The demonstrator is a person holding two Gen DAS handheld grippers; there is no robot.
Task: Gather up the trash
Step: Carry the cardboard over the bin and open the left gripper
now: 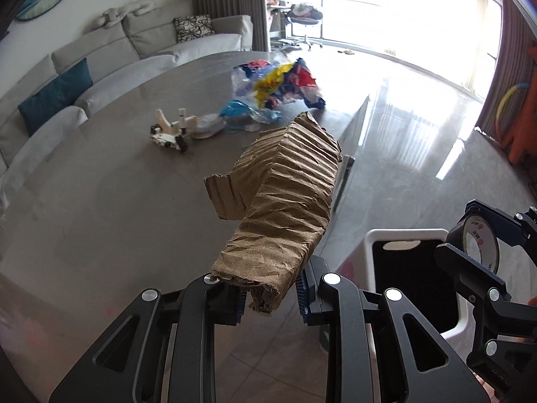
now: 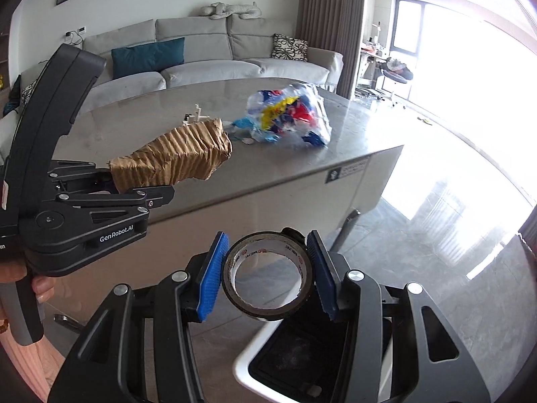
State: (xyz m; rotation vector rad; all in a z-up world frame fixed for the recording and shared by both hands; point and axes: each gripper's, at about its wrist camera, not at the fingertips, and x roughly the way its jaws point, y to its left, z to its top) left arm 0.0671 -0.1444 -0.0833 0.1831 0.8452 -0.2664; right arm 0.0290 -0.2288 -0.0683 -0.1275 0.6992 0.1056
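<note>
In the right wrist view, a tape roll [image 2: 268, 275] is clamped between the blue pads [image 2: 211, 278] of the right gripper [image 2: 268, 277], the hole of the roll facing the camera. Directly below it, at 6 o'clock, the open white bin [image 2: 248, 366] with its black liner is seen on the floor, so the roll is held over the bin mouth. At 9 o'clock the left gripper [image 2: 134, 184] is seen from the side, closed on one end of a crumpled cardboard piece [image 2: 174, 154] that juts out over the table [image 2: 285, 174].

In the left wrist view, the left gripper [image 1: 268, 292] is seen clamped on the near end of the cardboard [image 1: 282, 194], which is held above the table edge [image 1: 100, 201] and points toward 12 o'clock. At 4 o'clock the bin [image 1: 412, 235] is seen beside the table, with the right gripper [image 1: 470, 245] and the tape [image 1: 476, 235] above its right rim.

Farther on the table, at 11 o'clock, a small white toy [image 1: 171, 131] is found. Just beyond the cardboard, at 12 o'clock, a clear plastic bag [image 1: 278, 84] stuffed with coloured wrappers is seen lying, with blue plastic scraps [image 1: 241, 110] touching it. Beyond the table, a grey sofa [image 1: 100, 57] is placed along the wall.
</note>
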